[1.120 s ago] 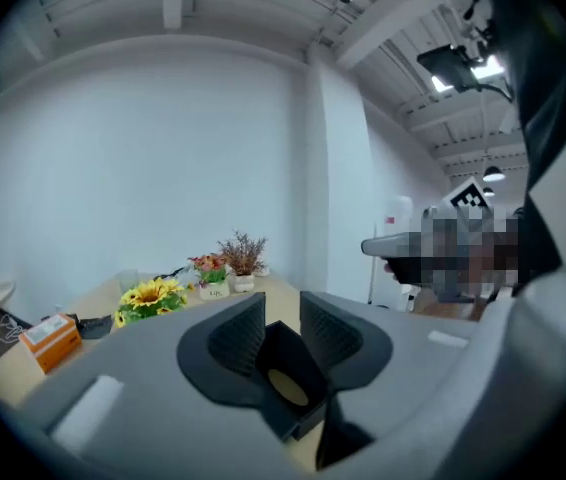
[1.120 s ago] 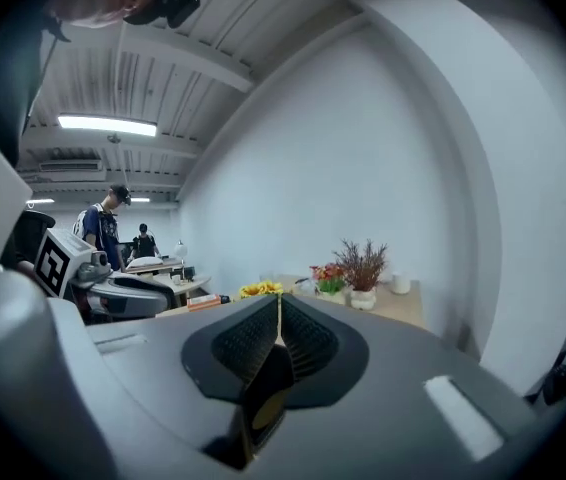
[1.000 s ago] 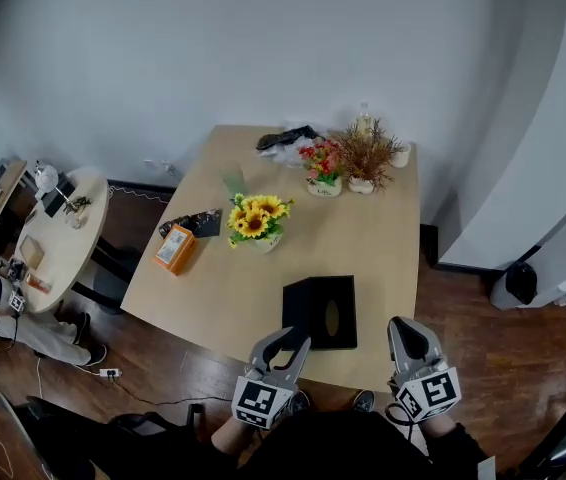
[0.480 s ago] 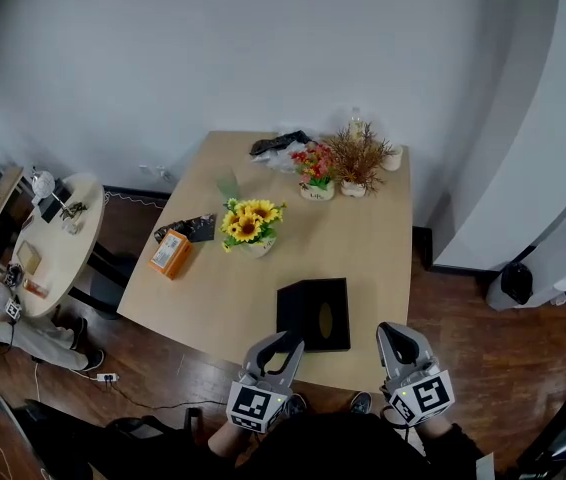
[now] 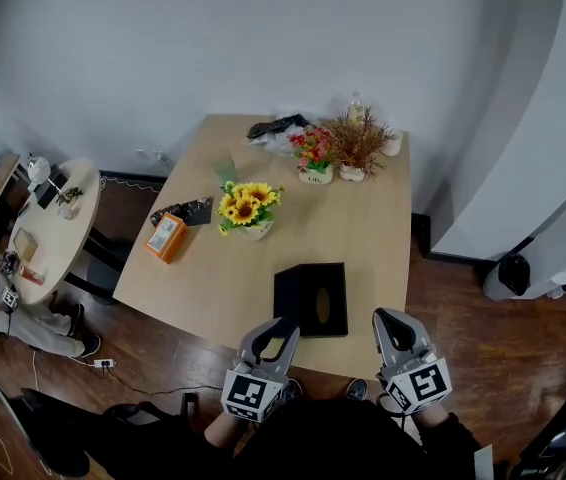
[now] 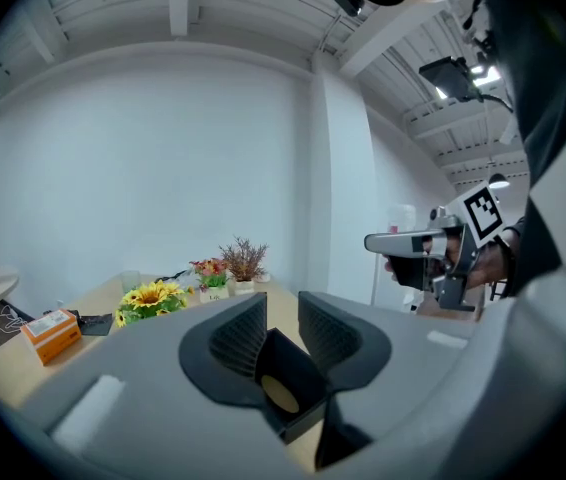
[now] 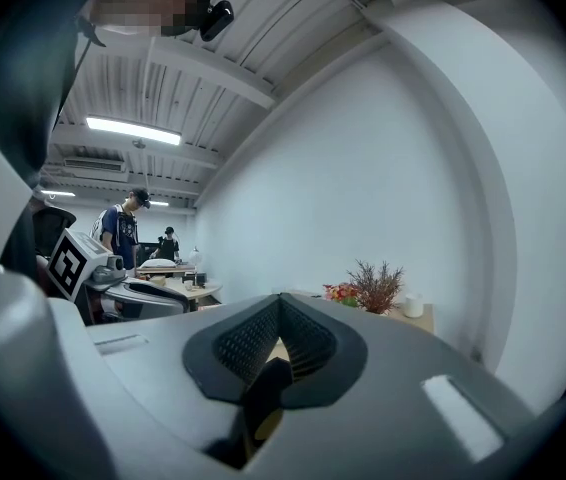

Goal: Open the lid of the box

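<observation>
While held at the near edge of the pale wooden table (image 5: 363, 228), the left gripper (image 5: 268, 333) is seen narrowly parted and empty, the right gripper (image 5: 393, 326) closed on nothing. Just beyond, the flat black rectangular box (image 5: 311, 299) is seen lidded, partly hidden behind jaws in both gripper views.

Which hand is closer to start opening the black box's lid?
Left. The left tongs sit right by the black box, slightly apart and aimed at it. The right tongs are shut and off to its side.
</observation>
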Tool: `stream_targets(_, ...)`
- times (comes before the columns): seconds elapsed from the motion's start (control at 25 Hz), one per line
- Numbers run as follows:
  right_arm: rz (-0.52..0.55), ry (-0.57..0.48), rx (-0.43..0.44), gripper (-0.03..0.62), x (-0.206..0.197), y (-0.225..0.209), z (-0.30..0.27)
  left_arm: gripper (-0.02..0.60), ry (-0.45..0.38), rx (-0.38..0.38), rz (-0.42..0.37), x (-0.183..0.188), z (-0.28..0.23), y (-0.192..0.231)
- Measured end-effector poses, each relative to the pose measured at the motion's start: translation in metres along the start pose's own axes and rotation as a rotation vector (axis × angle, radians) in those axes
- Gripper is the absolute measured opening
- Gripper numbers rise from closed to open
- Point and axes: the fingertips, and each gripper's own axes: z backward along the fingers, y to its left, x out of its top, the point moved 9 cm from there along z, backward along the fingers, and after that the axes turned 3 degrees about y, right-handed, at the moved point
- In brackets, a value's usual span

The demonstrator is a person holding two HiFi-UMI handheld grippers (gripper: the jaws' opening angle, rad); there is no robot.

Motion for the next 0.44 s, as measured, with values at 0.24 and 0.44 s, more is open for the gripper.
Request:
stream_targets(0.24, -0.018, 0.005, -0.017, 0.000, -0.0035, -0.0005, 0.0019, 0.080, -0.007, -0.010, -0.004, 0.0019, -0.0027, -0.0053)
stream_targets(0.44, -0.029, 0.007, -0.031, 0.000, -0.0073, -0.0024, 0.0026, 0.080, 0.000, -0.012, 0.029, -0.0051, -0.0046, -0.0091)
